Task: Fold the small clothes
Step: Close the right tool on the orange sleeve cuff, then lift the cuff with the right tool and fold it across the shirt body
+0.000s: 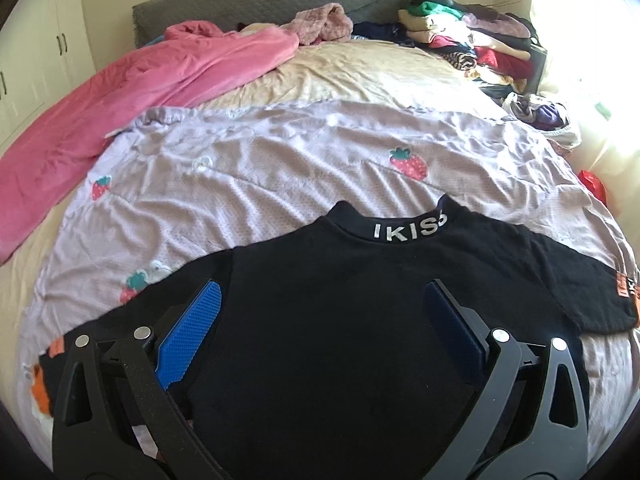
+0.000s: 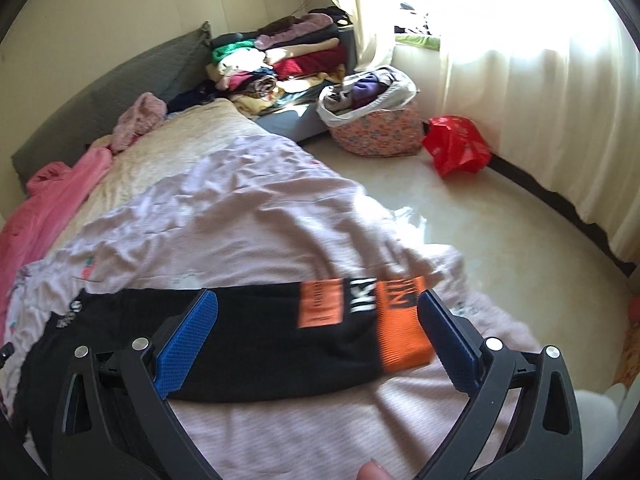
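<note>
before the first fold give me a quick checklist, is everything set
1. Black top spread flat on the lilac sheet: ok.
2. Collar facing away, lying flat: ok.
3. Left hand-held gripper open over the body: ok.
4. Right hand-held gripper open over the sleeve with the orange cuff: ok.
5. Left sleeve fully straight: cannot tell, partly hidden behind the gripper.
</note>
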A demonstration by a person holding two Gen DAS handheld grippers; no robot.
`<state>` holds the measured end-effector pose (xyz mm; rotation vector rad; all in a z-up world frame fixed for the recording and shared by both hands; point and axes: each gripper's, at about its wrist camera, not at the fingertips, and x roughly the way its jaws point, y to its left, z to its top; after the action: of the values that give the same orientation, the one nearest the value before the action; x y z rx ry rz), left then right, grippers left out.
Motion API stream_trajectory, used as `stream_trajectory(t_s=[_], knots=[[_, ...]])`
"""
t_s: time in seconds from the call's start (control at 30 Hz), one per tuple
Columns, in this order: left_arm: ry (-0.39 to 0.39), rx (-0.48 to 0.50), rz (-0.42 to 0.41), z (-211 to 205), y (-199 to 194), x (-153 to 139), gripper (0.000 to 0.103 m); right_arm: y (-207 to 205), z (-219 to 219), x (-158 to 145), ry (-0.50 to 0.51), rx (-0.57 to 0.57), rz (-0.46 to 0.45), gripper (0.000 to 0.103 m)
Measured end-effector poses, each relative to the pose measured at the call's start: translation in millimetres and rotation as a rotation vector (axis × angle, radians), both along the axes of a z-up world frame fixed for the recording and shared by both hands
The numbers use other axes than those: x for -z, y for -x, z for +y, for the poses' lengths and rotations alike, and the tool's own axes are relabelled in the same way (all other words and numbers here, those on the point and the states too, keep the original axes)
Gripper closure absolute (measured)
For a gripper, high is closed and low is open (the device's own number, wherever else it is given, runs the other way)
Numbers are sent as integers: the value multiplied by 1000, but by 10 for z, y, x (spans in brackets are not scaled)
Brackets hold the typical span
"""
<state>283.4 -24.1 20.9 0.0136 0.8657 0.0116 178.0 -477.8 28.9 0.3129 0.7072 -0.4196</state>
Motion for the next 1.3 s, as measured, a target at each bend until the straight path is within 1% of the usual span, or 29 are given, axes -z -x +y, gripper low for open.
stream_trajectory(t_s=[0.1,0.2,0.33,0.37,0.4,0.47,0.53,0.6,0.73,0.77,0.8,0.83,0.9,0.97,1.03,1.13,1.2,1.3], knots=[[8,-3,25,-25,-42,126,8,13,-165,63,-2,17,14,4],[20,19,32,-116,-36,252,8,13,-329,180,-16,44,41,4],[41,63,40,-274,-8,427,8,-12,-523,423,-52,74,93,4],[42,70,44,-312,-7,469,8,-20,-559,474,-62,75,100,6],[43,79,52,-348,-1,511,8,-28,-593,520,-70,78,106,18],[30,96,63,-423,19,600,8,-67,-655,610,-88,76,123,32],[-13,104,57,-487,41,671,8,-113,-701,713,-96,71,150,33],[-36,111,60,-518,57,730,8,-136,-745,799,-105,81,171,47],[-10,123,66,-502,70,781,8,-158,-824,935,-137,83,192,56],[-11,126,65,-502,73,796,8,-166,-840,965,-145,83,195,62],[-12,127,66,-505,77,807,8,-176,-851,1001,-157,81,197,76],[-11,130,69,-506,80,824,8,-174,-848,1009,-162,73,191,82],[-2,135,78,-506,85,846,8,-152,-839,985,-149,71,185,97],[-1,135,84,-505,93,859,8,-99,-807,903,-176,42,140,98],[-5,139,83,-504,99,849,8,-56,-734,782,-161,15,114,98],[6,150,75,-489,118,806,8,-5,-590,549,-149,-45,50,98],[13,158,68,-475,133,771,8,5,-467,411,-156,-85,14,98],[25,161,54,-431,161,693,8,-34,-156,156,-151,-167,-43,98]])
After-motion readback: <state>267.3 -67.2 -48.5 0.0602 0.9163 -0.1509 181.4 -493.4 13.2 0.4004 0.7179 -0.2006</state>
